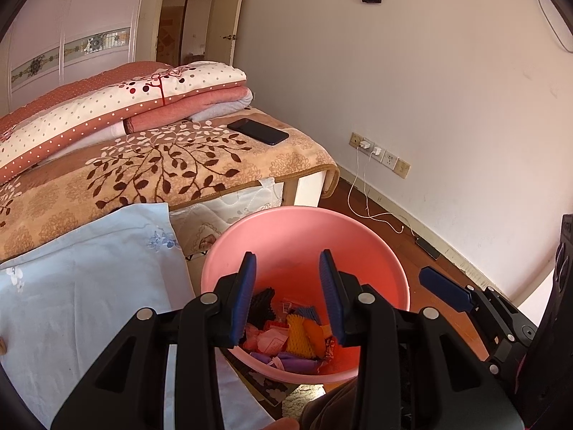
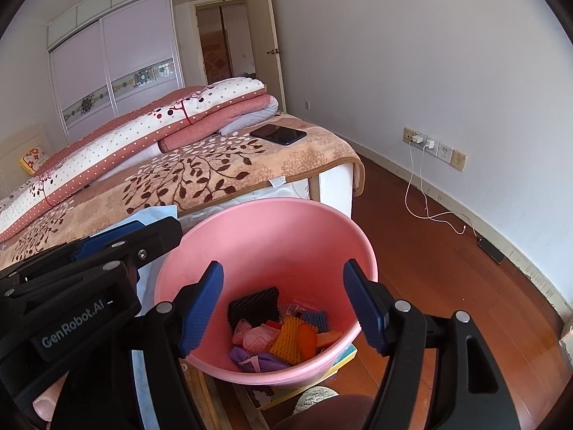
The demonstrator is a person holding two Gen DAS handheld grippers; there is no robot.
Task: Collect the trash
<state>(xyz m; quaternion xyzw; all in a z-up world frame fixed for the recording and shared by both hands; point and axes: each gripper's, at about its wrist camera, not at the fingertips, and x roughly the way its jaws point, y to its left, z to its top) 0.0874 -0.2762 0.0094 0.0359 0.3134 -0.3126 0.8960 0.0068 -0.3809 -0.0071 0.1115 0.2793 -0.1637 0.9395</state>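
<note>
A pink plastic basin (image 1: 293, 236) (image 2: 272, 236) stands beside the bed and holds a pile of trash (image 1: 286, 337) (image 2: 283, 333): black, orange, blue and purple foam pieces and pink wrappers. My left gripper (image 1: 288, 294) hangs open and empty over the basin. My right gripper (image 2: 283, 304) is also open and empty above the basin's near side. The right gripper's blue finger (image 1: 444, 288) shows at the right of the left wrist view. The left gripper's body (image 2: 71, 286) shows at the left of the right wrist view.
A bed (image 1: 161, 165) (image 2: 215, 165) with a leaf-pattern blanket, folded quilts and a black phone (image 1: 258, 130) (image 2: 278, 134) stands behind. A pale blue cloth (image 1: 82, 279) lies at the left. Chargers and cables (image 1: 365, 193) (image 2: 422, 197) run along the wall. Wooden floor (image 2: 447, 286) is at the right.
</note>
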